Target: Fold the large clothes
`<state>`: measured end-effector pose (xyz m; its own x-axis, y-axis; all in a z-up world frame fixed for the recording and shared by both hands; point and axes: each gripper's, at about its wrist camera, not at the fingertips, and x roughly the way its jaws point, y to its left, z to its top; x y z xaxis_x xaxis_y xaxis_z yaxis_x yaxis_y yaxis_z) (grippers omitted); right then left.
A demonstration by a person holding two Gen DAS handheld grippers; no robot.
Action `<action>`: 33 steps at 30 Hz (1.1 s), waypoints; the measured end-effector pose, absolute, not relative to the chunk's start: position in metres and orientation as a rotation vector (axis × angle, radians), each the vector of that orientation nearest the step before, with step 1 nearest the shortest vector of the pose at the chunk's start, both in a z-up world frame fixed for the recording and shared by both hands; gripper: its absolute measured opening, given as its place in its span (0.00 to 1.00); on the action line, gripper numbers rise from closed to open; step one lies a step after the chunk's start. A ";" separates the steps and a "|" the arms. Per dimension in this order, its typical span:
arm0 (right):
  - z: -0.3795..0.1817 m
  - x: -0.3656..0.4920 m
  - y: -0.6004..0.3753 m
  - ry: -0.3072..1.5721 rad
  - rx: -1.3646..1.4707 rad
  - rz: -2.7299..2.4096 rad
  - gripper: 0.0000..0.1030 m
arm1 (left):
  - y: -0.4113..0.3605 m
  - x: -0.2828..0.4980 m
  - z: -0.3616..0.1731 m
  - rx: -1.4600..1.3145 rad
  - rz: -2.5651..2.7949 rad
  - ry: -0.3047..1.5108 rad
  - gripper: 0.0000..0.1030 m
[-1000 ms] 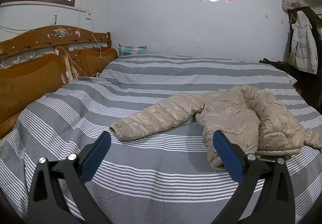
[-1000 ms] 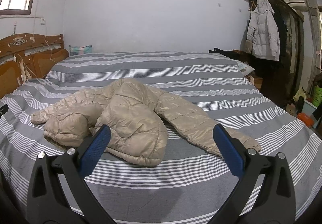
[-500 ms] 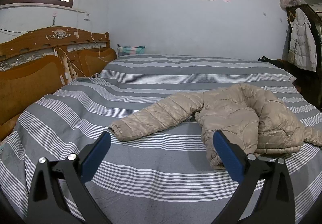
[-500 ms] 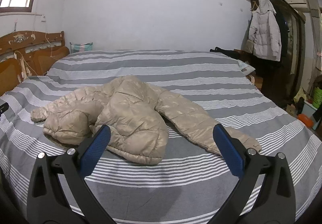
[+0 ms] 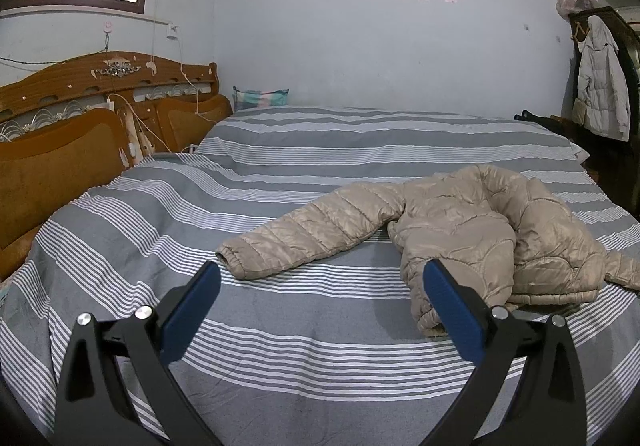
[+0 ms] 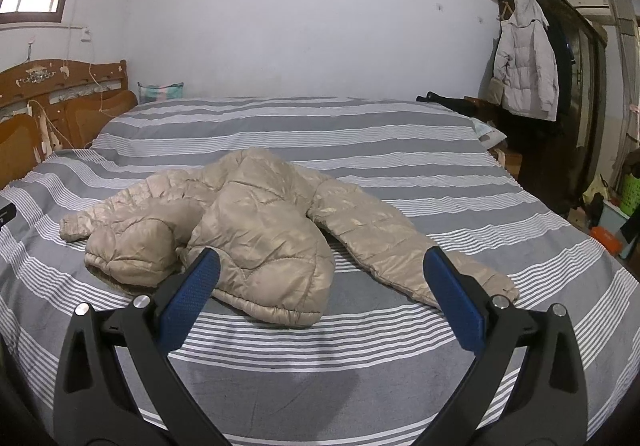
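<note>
Both grippers look alike. The left gripper (image 5: 320, 298) has two matte black angular arms, each with a triangular cutout, two silver round screws and a blue textured pad (image 5: 192, 310). The right gripper (image 6: 320, 296) has the same.

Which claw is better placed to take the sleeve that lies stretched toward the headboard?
Probably the left claw: open, with the sleeve cuff just ahead. The right claw faces the beige jacket body.

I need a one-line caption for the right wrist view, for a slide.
Open right gripper hovering over a crumpled beige puffer jacket on a grey striped bed, not yet folded.
</note>
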<state>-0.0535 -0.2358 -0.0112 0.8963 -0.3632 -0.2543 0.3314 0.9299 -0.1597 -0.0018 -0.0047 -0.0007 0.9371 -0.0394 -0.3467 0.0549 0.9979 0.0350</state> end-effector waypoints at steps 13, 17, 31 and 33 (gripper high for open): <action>-0.011 -0.054 -0.237 0.288 -0.114 -0.361 0.97 | -0.003 -0.003 -0.002 0.046 -0.046 0.356 0.98; -0.011 -0.054 -0.237 0.282 -0.114 -0.359 0.97 | -0.003 -0.003 -0.002 0.045 -0.044 0.356 0.98; -0.012 -0.055 -0.240 0.280 -0.110 -0.363 0.97 | -0.002 -0.003 -0.002 0.045 -0.048 0.357 0.98; -0.012 -0.054 -0.240 0.281 -0.110 -0.363 0.97 | -0.002 -0.003 -0.002 0.045 -0.048 0.357 0.98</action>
<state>-0.0540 -0.2397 -0.0125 0.8964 -0.3653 -0.2511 0.3349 0.9292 -0.1564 -0.0030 -0.0023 -0.0019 0.9357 -0.0387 -0.3505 0.0545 0.9979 0.0353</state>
